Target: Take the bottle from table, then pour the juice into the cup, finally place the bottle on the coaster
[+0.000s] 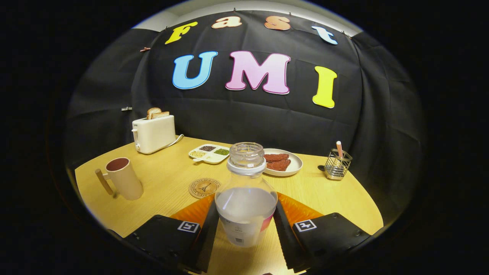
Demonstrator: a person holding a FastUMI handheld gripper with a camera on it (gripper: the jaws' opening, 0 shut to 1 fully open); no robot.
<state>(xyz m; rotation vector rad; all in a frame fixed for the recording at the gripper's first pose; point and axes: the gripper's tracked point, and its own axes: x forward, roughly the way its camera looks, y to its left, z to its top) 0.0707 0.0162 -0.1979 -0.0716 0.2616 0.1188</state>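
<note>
**Bottle gripped, pour and set-down still ahead**

Nearest the camera, the gripper (246, 225) has its two fingers closed in on the bottle (245, 198), one pressing each side of the lower body, so the jaws look clenched on it. The bottle stands upright between them, cap off, roughly half full of a pale liquid. Whether its base rests on the table (160, 191) or has just left it cannot be told.

By that reading, the take is done or nearly done. The pour appears not yet done: the bottle shows no tilt, and the level in the cup cannot be judged. The last step is open too.

The gripper points level across the table, fingers flat and even, with no roll toward either side.

Just beyond the bottle, a little left, lies the round coaster (204, 188), bare. Farther left and well apart stands the cup (123, 178), handle turned outward.

Toward the back wall sit a toaster (153, 133) with bread, a divided dish (209, 152), a plate (282, 163) of food and a wire holder (337, 165).
</note>
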